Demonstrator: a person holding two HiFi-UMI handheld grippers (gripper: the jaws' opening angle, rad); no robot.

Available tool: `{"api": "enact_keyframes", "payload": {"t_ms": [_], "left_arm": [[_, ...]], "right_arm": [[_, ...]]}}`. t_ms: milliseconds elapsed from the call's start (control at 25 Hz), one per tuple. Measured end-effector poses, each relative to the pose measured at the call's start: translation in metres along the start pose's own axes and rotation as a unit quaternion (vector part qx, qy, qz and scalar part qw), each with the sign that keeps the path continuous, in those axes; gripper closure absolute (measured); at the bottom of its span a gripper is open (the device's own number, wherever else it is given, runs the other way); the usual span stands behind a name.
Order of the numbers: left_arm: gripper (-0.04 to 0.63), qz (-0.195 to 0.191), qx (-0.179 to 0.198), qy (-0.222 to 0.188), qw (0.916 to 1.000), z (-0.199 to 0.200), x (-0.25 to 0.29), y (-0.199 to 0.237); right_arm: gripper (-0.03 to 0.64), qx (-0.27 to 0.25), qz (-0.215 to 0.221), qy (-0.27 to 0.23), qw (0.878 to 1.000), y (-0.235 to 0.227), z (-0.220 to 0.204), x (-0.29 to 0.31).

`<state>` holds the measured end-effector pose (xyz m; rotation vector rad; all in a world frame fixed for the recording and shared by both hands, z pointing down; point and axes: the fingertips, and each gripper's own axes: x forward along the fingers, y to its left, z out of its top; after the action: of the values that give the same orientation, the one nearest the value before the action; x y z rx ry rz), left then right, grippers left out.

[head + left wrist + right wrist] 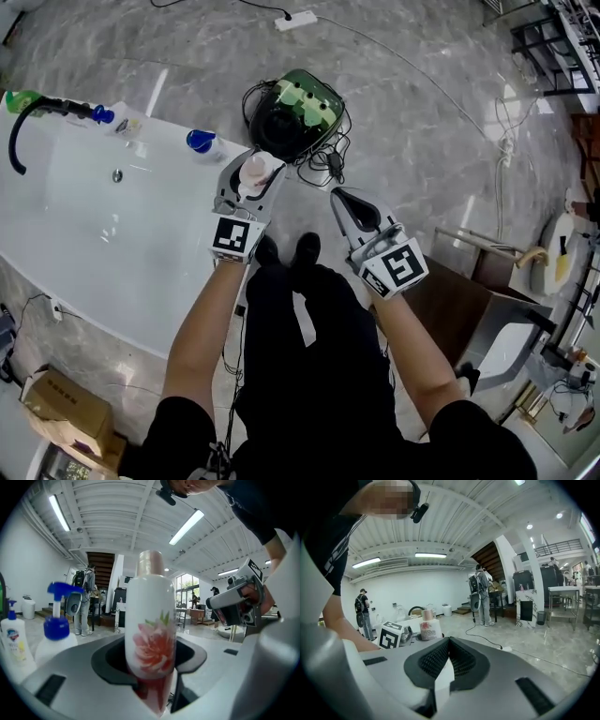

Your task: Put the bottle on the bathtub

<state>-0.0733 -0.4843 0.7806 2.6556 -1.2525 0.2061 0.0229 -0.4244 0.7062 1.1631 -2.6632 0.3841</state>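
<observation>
Two claws: the left claw (250, 178) and the right claw (341, 201) are held side by side, apart, over a grey marbled floor (422, 122).
Left claw: clenched on the bottle (150, 634), which stands upright between the jaws with its cap above them.
Right claw: jaws pressed together with nothing between them.
Bottle look: rounded white body with a pink-red flower and green leaves printed on its side, topped by a pale pink cap (150, 563).
Bottle place: in the left claw, in the air, just right of the bathtub's corner.
Bathtub edge: the white bathtub (84, 253) lies left of the left claw. Its rim passes close beside the claw's tip and runs back along the forearm's left.
On the rim: a blue pump bottle (58, 629) stands just ahead-left of the left claw, with a smaller labelled bottle (14, 641) further left.
Open room: plain white rim lies left of the left claw's marker cube (234, 235), and bare floor lies between the two claws.
Ahead: a black and green device (295, 114) wound in cables sits on the floor just past the left claw's tip.
</observation>
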Motion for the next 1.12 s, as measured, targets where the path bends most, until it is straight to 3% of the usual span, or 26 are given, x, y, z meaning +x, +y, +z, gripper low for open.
{"api": "enact_keyframes", "payload": {"t_ms": [160, 320, 480, 600, 920, 1120], "left_arm": [[0.374, -0.005, 0.022, -0.019, 0.9996, -0.034, 0.018, 0.004], [0.374, 0.001, 0.016, -0.006, 0.9999, -0.065, 0.031, 0.008], [0.374, 0.000, 0.038, -0.024, 0.9990, -0.069, 0.039, 0.008], [0.373, 0.005, 0.053, -0.035, 0.9980, -0.070, 0.039, 0.008], [0.348, 0.001, 0.021, -0.015, 0.9997, -0.088, 0.030, 0.007], [0.342, -0.013, 0.053, -0.007, 0.9985, -0.085, 0.027, 0.006]], "right_arm": [[0.607, -0.002, 0.004, 0.002, 1.000, -0.014, -0.032, 0.013], [0.607, -0.002, 0.011, 0.005, 1.000, -0.022, -0.054, 0.022], [0.607, -0.003, 0.017, 0.012, 1.000, -0.029, -0.068, 0.027], [0.607, -0.003, 0.018, 0.013, 1.000, -0.032, -0.070, 0.031], [0.607, -0.004, 0.025, 0.014, 1.000, -0.031, -0.058, 0.034], [0.607, -0.003, 0.025, 0.017, 1.000, -0.031, -0.052, 0.035]]}}
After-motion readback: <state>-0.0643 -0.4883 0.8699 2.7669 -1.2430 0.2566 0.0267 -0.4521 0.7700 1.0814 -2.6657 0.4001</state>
